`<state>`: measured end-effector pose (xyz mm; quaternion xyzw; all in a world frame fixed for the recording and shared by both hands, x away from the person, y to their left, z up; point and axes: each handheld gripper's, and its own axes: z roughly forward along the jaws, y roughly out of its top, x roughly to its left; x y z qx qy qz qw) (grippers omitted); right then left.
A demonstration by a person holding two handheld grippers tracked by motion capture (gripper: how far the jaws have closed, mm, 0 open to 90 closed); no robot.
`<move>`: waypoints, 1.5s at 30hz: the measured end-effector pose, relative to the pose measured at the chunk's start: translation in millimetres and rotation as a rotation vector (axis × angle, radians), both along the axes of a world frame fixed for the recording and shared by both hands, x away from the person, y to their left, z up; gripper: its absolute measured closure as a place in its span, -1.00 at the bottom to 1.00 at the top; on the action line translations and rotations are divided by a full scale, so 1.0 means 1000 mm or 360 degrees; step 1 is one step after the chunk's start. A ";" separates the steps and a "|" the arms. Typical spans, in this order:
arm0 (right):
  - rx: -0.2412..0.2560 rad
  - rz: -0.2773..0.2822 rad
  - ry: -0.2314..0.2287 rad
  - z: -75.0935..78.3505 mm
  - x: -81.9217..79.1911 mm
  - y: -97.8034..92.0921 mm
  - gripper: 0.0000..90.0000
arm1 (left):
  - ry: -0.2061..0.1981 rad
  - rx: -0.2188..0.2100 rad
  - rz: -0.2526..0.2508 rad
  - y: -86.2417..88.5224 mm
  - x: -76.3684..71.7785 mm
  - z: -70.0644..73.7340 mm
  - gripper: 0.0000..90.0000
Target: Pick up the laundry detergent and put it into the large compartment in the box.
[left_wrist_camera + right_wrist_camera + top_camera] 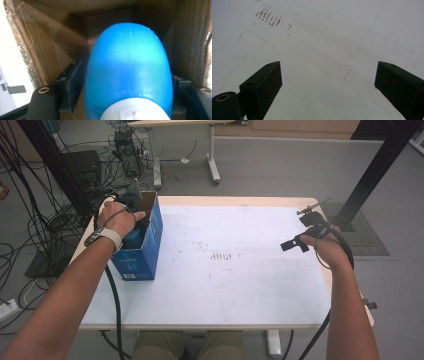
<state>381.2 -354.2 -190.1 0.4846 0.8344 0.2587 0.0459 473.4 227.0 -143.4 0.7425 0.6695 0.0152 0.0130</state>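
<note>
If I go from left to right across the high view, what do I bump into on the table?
Left gripper reaching into the blue box → rusty marks on the white table → right gripper.

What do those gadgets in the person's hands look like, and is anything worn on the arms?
Each hand-held gripper, left and right, is black with two flat jaws and a trailing black cable. The left carries a grey three-cornered plate. The forearms have no sleeves; the left wrist wears a pale band.

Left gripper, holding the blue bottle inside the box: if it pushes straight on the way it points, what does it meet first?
Probably the brown cardboard back wall of the blue cardboard box. The blue plastic bottle held by the left gripper would touch it first; how much gap remains is unclear.
</note>
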 end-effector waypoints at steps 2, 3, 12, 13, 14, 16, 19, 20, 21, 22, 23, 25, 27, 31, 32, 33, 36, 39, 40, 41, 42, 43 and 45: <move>-0.0002 0.0000 -0.0001 0.001 0.000 0.000 -0.84 | -0.0003 -0.0015 -0.0001 0.002 -0.001 0.001 -0.36; -0.0002 0.0000 -0.0002 0.001 0.000 0.001 -0.84 | -0.0007 -0.0027 -0.0001 0.004 -0.002 0.002 -0.36; -0.0003 0.0006 -0.0007 0.004 -0.002 0.003 -0.84 | -0.0020 -0.0083 -0.0014 0.013 -0.006 0.013 -0.37; -0.0005 0.0007 -0.0010 0.005 -0.003 0.003 -0.84 | -0.0016 -0.0093 -0.0017 0.014 -0.006 0.014 -0.38; -0.0005 0.0007 -0.0011 0.005 -0.003 0.004 -0.84 | -0.0013 -0.0107 -0.0018 0.017 -0.006 0.015 -0.38; -0.0004 0.0007 -0.0015 0.006 -0.004 0.004 -0.84 | -0.0012 -0.0121 -0.0016 0.019 -0.006 0.016 -0.40; -0.0006 0.0007 -0.0017 0.008 -0.006 0.004 -0.84 | -0.0014 -0.0154 -0.0012 0.025 -0.008 0.020 -0.50; -0.0005 0.0006 -0.0019 0.008 -0.006 0.004 -0.84 | -0.0014 -0.0154 -0.0012 0.025 -0.008 0.020 -0.52; -0.0005 0.0007 -0.0021 0.008 -0.007 0.004 -0.84 | -0.0023 -0.0148 -0.0015 0.024 -0.010 0.024 -0.56; -0.0006 0.0008 -0.0021 0.009 -0.007 0.005 -0.84 | -0.0031 -0.0152 -0.0016 0.025 -0.011 0.027 -0.58; -0.0006 0.0008 -0.0021 0.009 -0.007 0.005 -0.84 | -0.0031 -0.0152 -0.0016 0.025 -0.011 0.027 -0.60; -0.0003 0.0010 -0.0025 0.010 -0.009 0.005 -0.84 | -0.0058 -0.0144 -0.0023 0.025 -0.015 0.034 -0.60; -0.0003 0.0011 -0.0028 0.011 -0.009 0.005 -0.84 | -0.0061 -0.0162 -0.0023 0.028 -0.016 0.037 -0.61; -0.0002 0.0004 -0.0041 0.014 -0.014 0.004 -0.84 | -0.0093 -0.0155 -0.0029 0.030 -0.023 0.048 -0.65; -0.0002 0.0004 -0.0043 0.014 -0.014 0.004 -0.84 | -0.0105 -0.0162 -0.0034 0.031 -0.025 0.051 -0.68; -0.0002 0.0004 -0.0043 0.014 -0.014 0.004 -0.84 | -0.0105 -0.0162 -0.0034 0.031 -0.025 0.051 -0.70; -0.0002 0.0009 -0.0048 0.016 -0.016 0.004 -0.84 | -0.0126 -0.0192 -0.0063 0.032 -0.029 0.056 -0.71; -0.0002 0.0006 -0.0052 0.017 -0.018 0.004 -0.84 | -0.0145 -0.0177 -0.0095 0.030 -0.032 0.063 -0.73; -0.0003 0.0005 -0.0054 0.018 -0.019 0.004 -0.84 | -0.0119 -0.0164 -0.0125 0.028 -0.030 0.067 -0.74; -0.0003 0.0009 -0.0061 0.019 -0.020 0.004 -0.84 | -0.0101 -0.0157 -0.0140 0.027 -0.028 0.069 -0.78; -0.0004 0.0007 -0.0062 0.019 -0.020 0.004 -0.84 | -0.0091 -0.0160 -0.0151 0.026 -0.028 0.072 -0.81; -0.0006 0.0008 -0.0064 0.020 -0.021 0.003 -0.84 | -0.0089 -0.0154 -0.0173 0.024 -0.027 0.077 -0.80; -0.0007 0.0000 -0.0066 0.022 -0.022 0.003 -0.84 | -0.0106 -0.0160 -0.0196 0.023 -0.029 0.083 -0.80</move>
